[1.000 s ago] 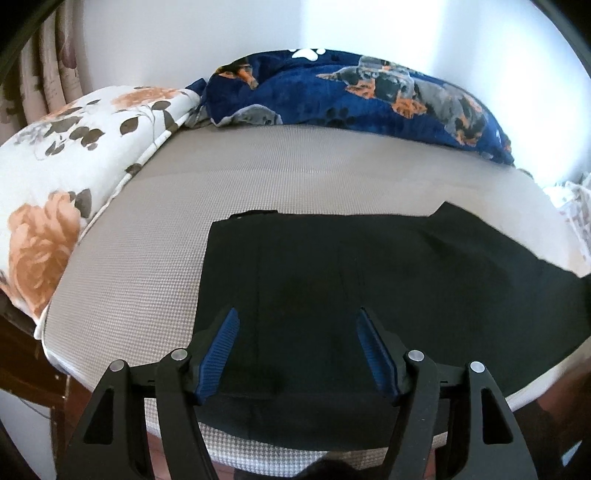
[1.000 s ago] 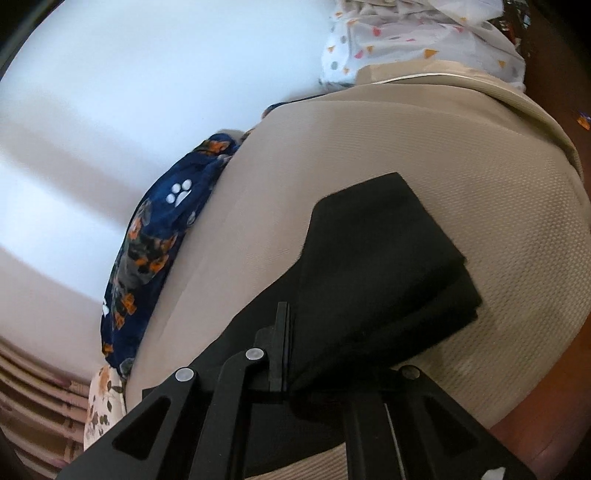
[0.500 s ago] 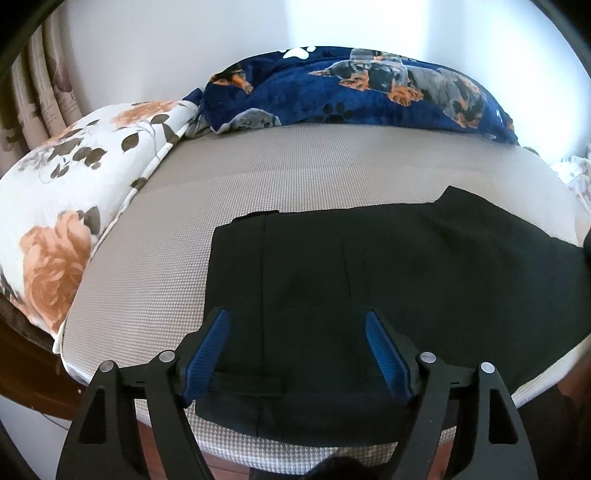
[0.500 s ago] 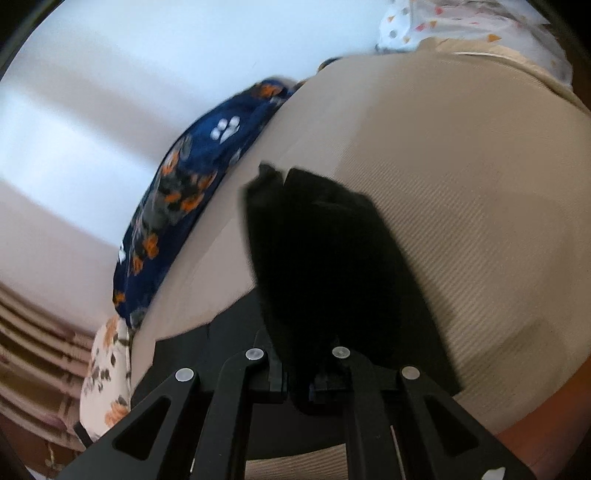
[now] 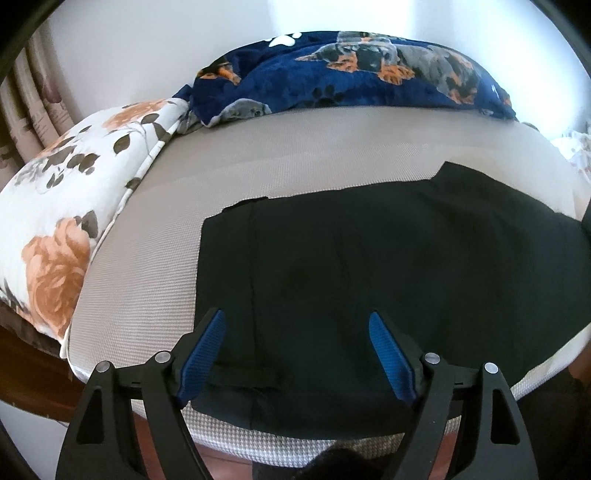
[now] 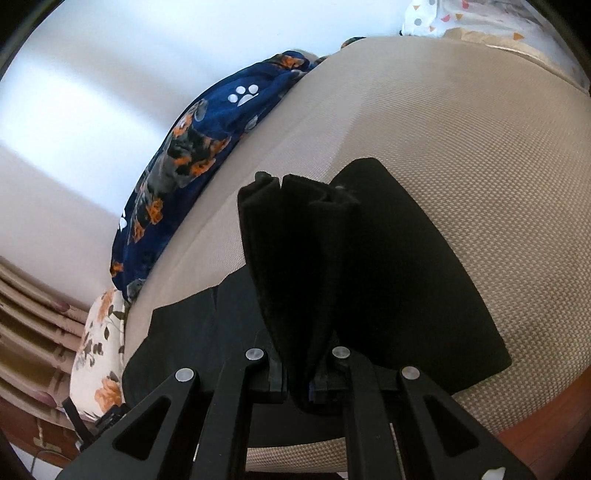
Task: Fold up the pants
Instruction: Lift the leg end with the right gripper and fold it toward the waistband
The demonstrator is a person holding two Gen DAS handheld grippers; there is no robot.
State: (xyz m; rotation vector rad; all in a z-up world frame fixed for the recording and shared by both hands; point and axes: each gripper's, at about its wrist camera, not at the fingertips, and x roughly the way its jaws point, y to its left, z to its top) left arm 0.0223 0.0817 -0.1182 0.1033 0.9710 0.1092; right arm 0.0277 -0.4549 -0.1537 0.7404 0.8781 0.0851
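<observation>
Black pants (image 5: pixel 369 266) lie flat on a beige textured bed surface (image 5: pixel 295 147), waistband end at the left. My left gripper (image 5: pixel 297 354) is open, its blue pads (image 5: pixel 201 354) spread above the near waist part, holding nothing. In the right wrist view my right gripper (image 6: pixel 304 373) is shut on the leg end of the pants (image 6: pixel 295 251), which stands bunched and lifted above the rest of the pants (image 6: pixel 406 277) lying on the bed.
A navy dog-print blanket (image 5: pixel 351 70) lies along the far wall. A floral pillow (image 5: pixel 74 192) sits at the left. A spotted white cloth (image 6: pixel 480 14) is at the far right. The bed's brown wooden edge (image 6: pixel 546 435) is close below.
My right gripper has lifted the leg end off the bed and carried it up and towards the waist. My left gripper has opened a little wider and pulled back slightly.
</observation>
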